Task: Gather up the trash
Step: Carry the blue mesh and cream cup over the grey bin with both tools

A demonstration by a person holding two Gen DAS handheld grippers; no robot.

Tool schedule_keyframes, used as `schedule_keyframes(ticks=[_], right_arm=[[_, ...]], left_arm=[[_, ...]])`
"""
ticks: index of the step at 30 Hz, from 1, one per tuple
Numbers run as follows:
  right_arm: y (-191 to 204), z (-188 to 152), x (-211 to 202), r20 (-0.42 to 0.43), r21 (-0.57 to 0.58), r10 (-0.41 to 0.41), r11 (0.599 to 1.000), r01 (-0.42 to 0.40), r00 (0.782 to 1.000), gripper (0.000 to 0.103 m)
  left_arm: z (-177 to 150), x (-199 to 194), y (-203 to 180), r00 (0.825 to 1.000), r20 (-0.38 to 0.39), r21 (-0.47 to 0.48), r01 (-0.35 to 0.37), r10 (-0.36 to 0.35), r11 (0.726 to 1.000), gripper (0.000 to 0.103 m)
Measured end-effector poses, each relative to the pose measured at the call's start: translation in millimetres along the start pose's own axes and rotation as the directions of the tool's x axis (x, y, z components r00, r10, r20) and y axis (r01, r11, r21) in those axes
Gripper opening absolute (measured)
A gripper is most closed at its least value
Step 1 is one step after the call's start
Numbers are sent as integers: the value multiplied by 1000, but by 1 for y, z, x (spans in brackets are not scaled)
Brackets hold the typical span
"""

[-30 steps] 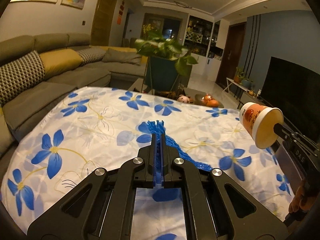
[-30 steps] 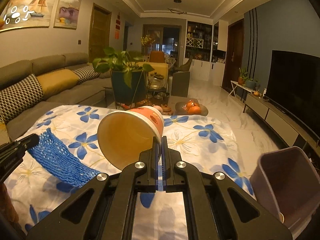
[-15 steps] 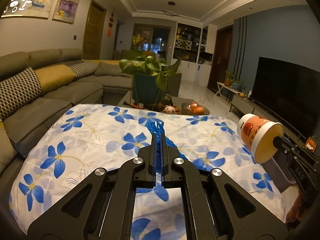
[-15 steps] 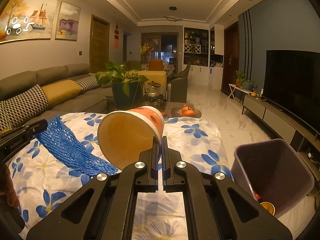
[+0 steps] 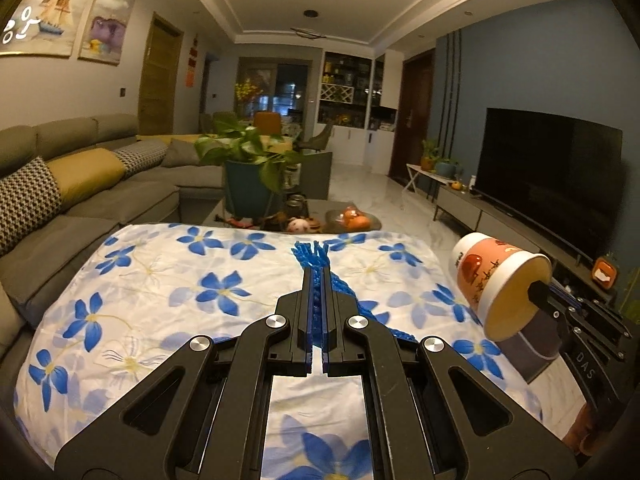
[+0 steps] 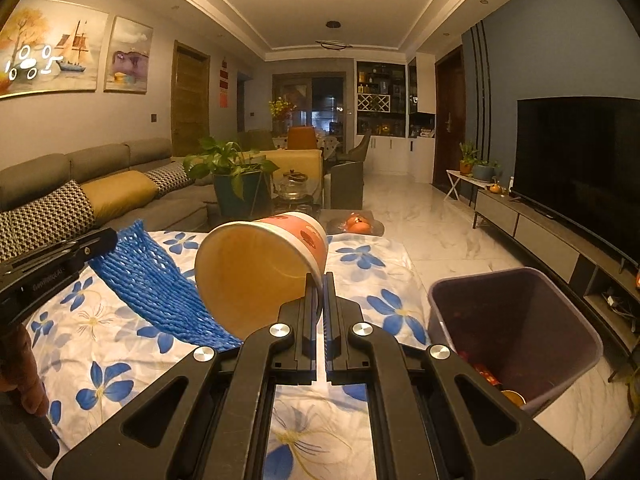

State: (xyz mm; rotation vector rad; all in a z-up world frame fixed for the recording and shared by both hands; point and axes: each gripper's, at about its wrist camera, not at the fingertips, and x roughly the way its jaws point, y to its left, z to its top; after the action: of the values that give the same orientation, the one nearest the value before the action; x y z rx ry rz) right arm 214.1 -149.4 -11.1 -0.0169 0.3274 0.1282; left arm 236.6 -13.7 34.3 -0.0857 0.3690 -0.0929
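Both loads lifted clear of the floral cloth [image 5: 152, 292]: blue foam net [image 6: 160, 288] pinched in closed left gripper [image 5: 318, 280], paper cup [image 6: 260, 268] rim-clamped by right gripper [image 6: 320, 280], presumably for the bin [image 6: 516, 320] near right.

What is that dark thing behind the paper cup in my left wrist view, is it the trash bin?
Observer: Yes. The right wrist view shows an open-topped trash bin standing on the floor off the table's right edge.
Operator: Is anything in it?
Observer: Red and orange scraps and a round gold piece lie at the bottom.
Operator: Is the cup over the bin?
Observer: Not yet. The right gripper pinches the paper cup by its rim, and from that view the cup sits left of the bin, above the floral cloth.
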Motion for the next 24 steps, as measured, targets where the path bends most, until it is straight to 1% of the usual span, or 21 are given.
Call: schedule_keyframes(ticks=[6,14,20,24], right_arm=[[-13,0,-13,10,19,-16,1000,16,1000,3],[-38,-5,-19,12,52,-50,997,49,999,3],[-65,-7,-24,13,82,-98,992,96,995,3],[-92,-9,-26,8,115,-151,982,149,988,3]], left_arm=[[-3,-2,-23,999,-1,27,33,-33,999,2],[0,3,-59,997,0,61,78,-78,995,2],[3,12,-90,993,-3,87,121,-122,989,2],[6,20,-114,987,1,109,157,-158,982,2]])
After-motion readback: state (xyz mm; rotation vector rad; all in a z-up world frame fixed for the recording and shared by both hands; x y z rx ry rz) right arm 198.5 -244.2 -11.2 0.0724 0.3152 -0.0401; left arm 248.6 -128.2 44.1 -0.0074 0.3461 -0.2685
